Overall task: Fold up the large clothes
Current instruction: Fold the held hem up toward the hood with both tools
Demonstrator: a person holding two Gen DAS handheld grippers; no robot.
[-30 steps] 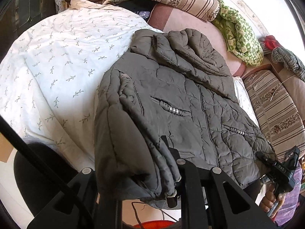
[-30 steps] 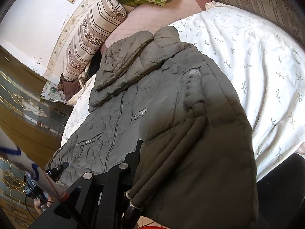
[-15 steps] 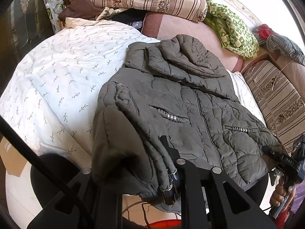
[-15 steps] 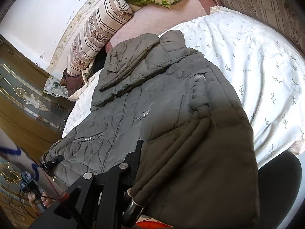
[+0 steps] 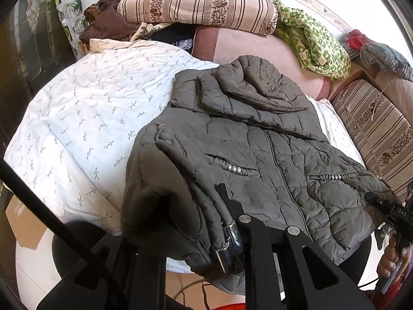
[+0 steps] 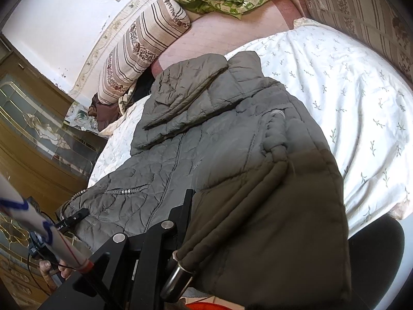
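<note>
Now the big grey jacket (image 5: 258,155) lies on the white sheet (image 5: 90,118). The left gripper (image 5: 222,222) pinches one bottom corner tight. The right gripper (image 6: 185,232) pinches the other corner.

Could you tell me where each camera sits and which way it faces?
Left wrist: on the left claw, at the jacket's hem, looking up the bed toward the striped pillow; its own fingers clamp the hem, and the right claw with its hand shows at far right.
Right wrist: on the right claw, at the hem's other corner, facing the same headboard end; its fingers grip the hem, and the left claw shows at lower left.
Shared: jacket, bed, striped pillow, green cloth.
</note>
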